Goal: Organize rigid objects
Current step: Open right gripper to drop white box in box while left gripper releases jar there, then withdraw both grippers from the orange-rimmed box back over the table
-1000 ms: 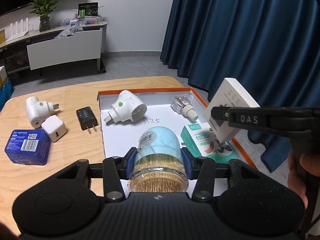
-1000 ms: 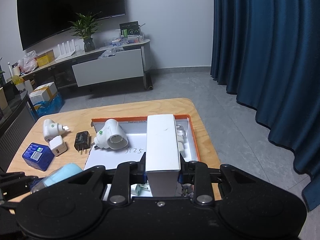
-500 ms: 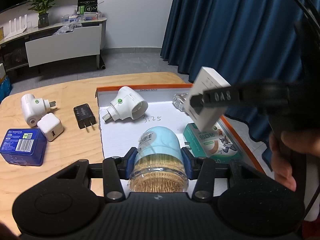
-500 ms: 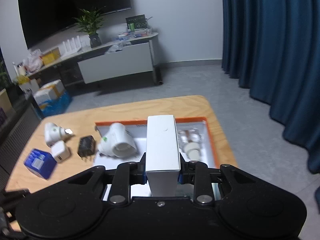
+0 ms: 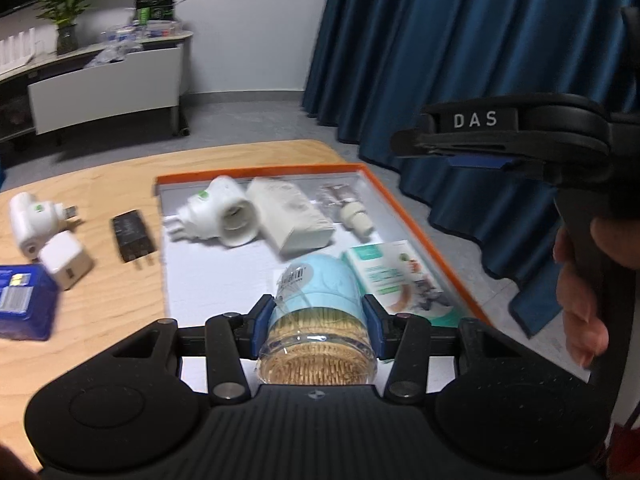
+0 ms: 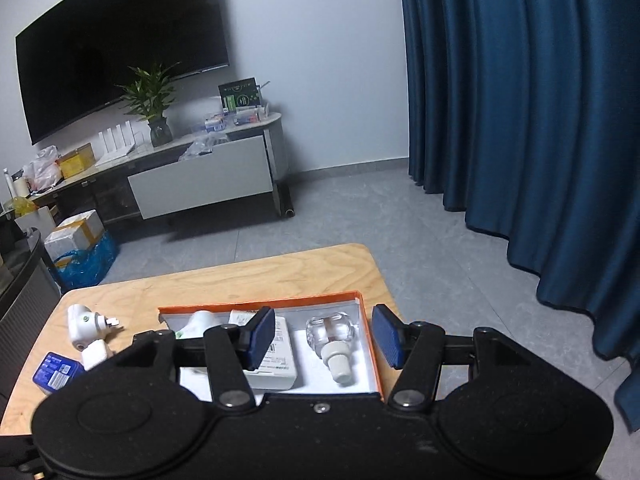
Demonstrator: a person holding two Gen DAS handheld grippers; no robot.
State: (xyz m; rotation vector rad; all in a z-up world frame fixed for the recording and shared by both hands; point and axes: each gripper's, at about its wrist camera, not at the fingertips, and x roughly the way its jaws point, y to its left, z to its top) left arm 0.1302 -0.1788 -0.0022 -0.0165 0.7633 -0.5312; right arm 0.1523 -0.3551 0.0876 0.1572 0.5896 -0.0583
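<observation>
Jar [image 5: 316, 320] of toothpicks clamped in left gripper [image 5: 318, 316], long axis pointing forward over tray [image 5: 420, 216], bare floor just below; right gripper [image 6: 324, 336] empty, jaws opening above white box [image 5: 290, 220] lying in tray.

White box [image 5: 290, 216] lies in tray [image 5: 420, 216], between plug adapter [image 5: 218, 212] and bottle [image 5: 352, 210].
</observation>
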